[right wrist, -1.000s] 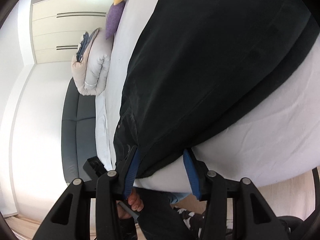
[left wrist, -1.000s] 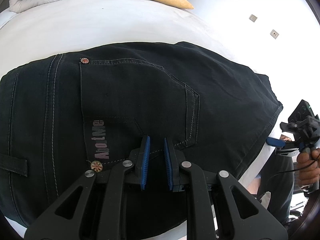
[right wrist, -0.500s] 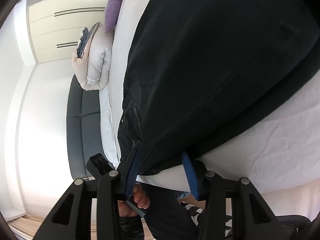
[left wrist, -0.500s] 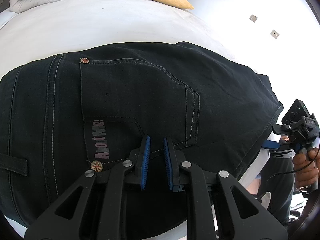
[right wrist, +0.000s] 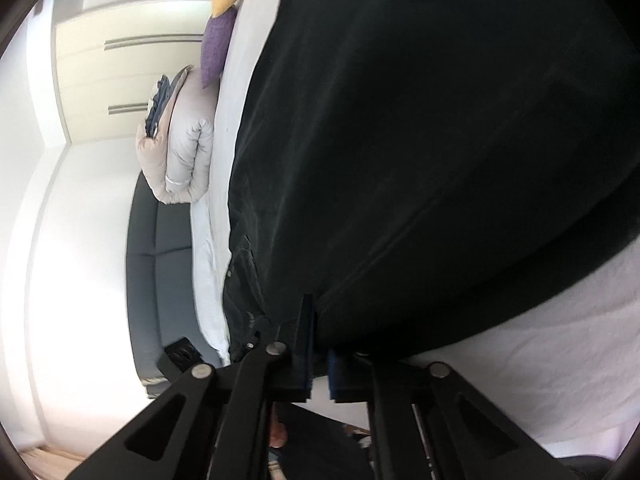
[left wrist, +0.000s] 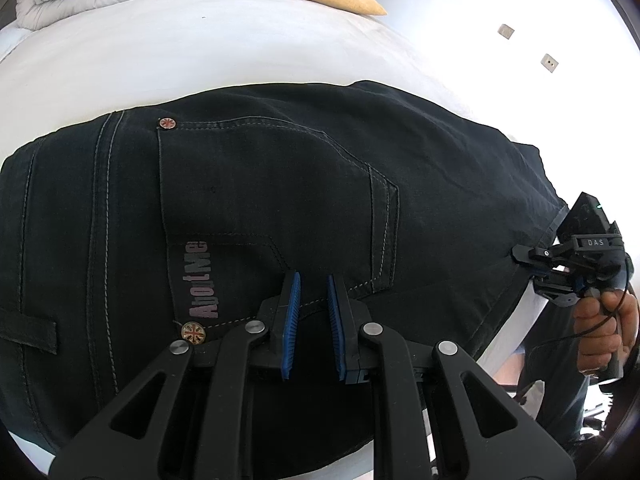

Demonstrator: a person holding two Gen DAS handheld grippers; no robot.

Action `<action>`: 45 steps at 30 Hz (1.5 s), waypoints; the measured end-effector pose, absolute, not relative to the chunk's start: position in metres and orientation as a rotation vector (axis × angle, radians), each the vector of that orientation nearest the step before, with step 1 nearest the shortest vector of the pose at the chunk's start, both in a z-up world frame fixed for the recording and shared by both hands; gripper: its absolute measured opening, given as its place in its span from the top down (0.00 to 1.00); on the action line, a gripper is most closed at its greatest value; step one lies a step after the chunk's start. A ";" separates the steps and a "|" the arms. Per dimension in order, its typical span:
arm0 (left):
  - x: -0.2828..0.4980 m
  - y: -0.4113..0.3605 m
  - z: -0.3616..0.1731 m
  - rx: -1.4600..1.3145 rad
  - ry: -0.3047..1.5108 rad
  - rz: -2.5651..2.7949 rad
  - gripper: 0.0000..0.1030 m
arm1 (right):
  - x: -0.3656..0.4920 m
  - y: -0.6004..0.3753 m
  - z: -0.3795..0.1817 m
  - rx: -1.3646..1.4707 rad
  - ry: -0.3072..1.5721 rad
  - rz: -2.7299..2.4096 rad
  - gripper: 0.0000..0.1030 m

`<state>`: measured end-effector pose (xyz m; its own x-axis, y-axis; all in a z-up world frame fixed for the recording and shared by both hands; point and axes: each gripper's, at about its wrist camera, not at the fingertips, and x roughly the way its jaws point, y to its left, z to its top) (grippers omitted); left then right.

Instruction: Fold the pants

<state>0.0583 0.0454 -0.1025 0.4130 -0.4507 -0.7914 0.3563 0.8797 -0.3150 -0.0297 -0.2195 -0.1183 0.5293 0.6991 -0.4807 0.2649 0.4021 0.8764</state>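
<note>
The black pants (left wrist: 280, 208) lie spread flat across the white bed (left wrist: 200, 52), waistband end toward the left, back pocket (left wrist: 272, 200) facing up. Left of the pocket runs the stitched seam; at its lower corner sits a small rivet (left wrist: 193, 332). Just right of that rivet the left gripper (left wrist: 312, 312) pinches the cloth below the pocket, its blue pads nearly together with a fold of fabric bunched between them. Further right of the pocket, at the pants' far edge, the right gripper (left wrist: 520, 254) has just been closing and now clamps the hem; in its own view the pads (right wrist: 308, 344) meet on the dark edge where it overhangs the bed.

The risks look like these: either pinch may catch only the top layer, so the lift would leave the under layer behind and wrinkle the fold. The right grip sits at the very hem, so a sharp pull could slip it free.
</note>
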 end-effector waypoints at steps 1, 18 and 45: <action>0.058 0.045 -0.102 -0.097 1.028 -0.509 0.86 | -0.031 -0.218 -0.115 1.136 1.020 0.345 0.97; 0.048 0.048 -0.102 -0.092 1.015 -0.515 0.86 | -0.051 -0.247 -0.109 1.177 0.941 0.341 0.85; 0.080 0.035 -0.058 -0.069 0.974 -0.501 0.86 | -0.015 -0.248 -0.010 0.800 0.840 0.390 0.77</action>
<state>0.0798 0.0352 -0.0581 0.4578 -0.4363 -0.7746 0.3760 0.8846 -0.2760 -0.0152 -0.2479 -0.0098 0.6219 0.5955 -0.5085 -0.0034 0.6514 0.7588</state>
